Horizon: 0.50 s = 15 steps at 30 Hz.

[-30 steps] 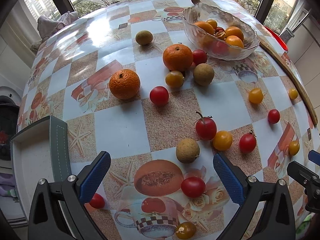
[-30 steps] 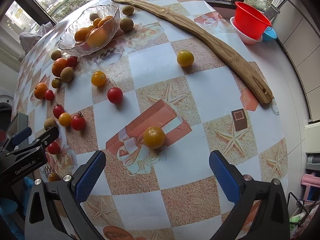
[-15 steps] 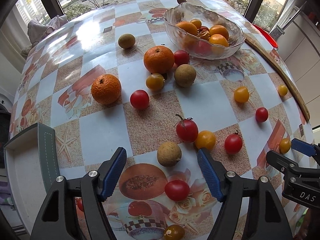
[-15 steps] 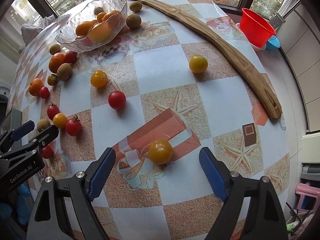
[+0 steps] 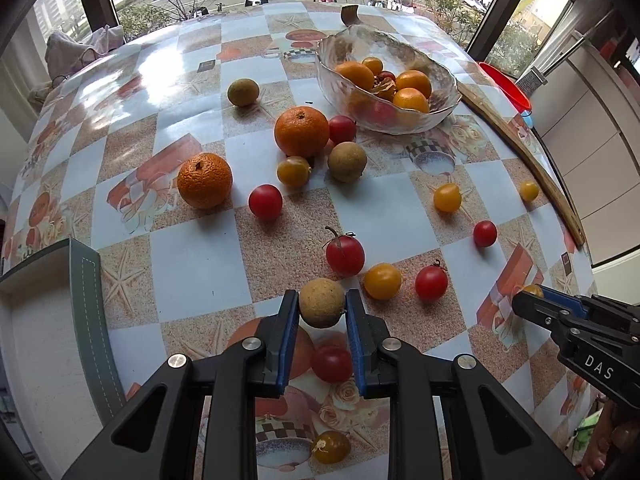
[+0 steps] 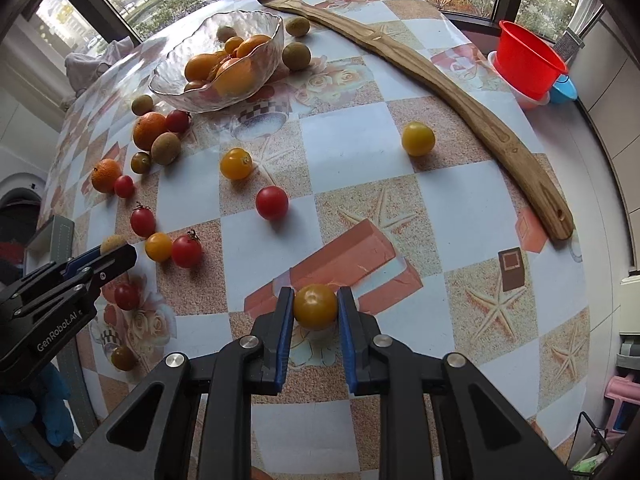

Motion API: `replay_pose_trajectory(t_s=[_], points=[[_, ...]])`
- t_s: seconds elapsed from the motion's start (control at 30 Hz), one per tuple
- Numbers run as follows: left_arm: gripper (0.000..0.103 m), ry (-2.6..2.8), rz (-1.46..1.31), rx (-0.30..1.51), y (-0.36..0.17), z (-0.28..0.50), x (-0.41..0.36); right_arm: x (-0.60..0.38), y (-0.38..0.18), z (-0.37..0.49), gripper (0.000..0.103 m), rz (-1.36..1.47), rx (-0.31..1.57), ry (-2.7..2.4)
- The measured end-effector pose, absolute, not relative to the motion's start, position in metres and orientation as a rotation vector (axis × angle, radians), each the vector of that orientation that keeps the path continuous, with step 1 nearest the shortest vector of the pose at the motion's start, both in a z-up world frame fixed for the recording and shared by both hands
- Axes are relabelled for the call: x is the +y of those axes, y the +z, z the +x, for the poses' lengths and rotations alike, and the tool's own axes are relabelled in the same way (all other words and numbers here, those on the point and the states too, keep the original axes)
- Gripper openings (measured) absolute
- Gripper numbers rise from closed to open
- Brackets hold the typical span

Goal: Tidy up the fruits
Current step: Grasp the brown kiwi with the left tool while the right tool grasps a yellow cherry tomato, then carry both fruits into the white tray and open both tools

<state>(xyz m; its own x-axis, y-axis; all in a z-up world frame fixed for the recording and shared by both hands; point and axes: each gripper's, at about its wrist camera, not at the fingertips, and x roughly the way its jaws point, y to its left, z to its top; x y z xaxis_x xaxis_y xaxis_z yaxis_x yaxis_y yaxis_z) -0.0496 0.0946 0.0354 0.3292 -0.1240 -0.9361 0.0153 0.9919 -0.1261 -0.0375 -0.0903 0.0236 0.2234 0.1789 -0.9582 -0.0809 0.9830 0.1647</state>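
Note:
My left gripper (image 5: 322,300) is shut on a round tan-brown fruit (image 5: 322,303), low over the tablecloth. My right gripper (image 6: 315,300) is shut on a yellow tomato (image 6: 315,306) over the orange brick print. A glass bowl (image 5: 340,50) at the far side holds several oranges and tomatoes; it also shows in the right wrist view (image 6: 176,66). Oranges (image 5: 205,180), red tomatoes (image 5: 345,255) and yellow tomatoes (image 5: 382,281) lie scattered on the table. The right gripper shows at the right edge of the left wrist view (image 5: 532,296).
A long curved wooden board (image 6: 460,92) lies along the table's right side. A red plastic bowl (image 6: 526,62) stands beyond it. A grey-edged white box (image 5: 52,320) sits at the table's left edge. A red tomato (image 5: 331,363) lies under my left fingers.
Both grippers moved forward and closed: the left onto the tan-brown fruit, the right onto the yellow tomato. Their jaws were wide open a second ago.

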Motion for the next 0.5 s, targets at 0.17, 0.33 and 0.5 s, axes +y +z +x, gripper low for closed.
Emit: replay_pose_trajectory(t_s=[0.17, 0.33, 0.5], points=[[0.025, -0.081, -0.126, 1.207, 0.053, -0.059, 0.109, -0.082, 0.034, -0.038, 0.023, 0.105, 1.329, 0.201], [0.025, -0.055, -0.149, 1.187, 0.066, -0.067, 0.132, -0.069, 0.045, -0.041, 0.023, 0.096, 1.314, 0.235], [0.025, -0.005, -0.183, 1.164, 0.078, -0.081, 0.165, -0.034, 0.056, -0.04, 0.023, 0.076, 1.308, 0.302]])
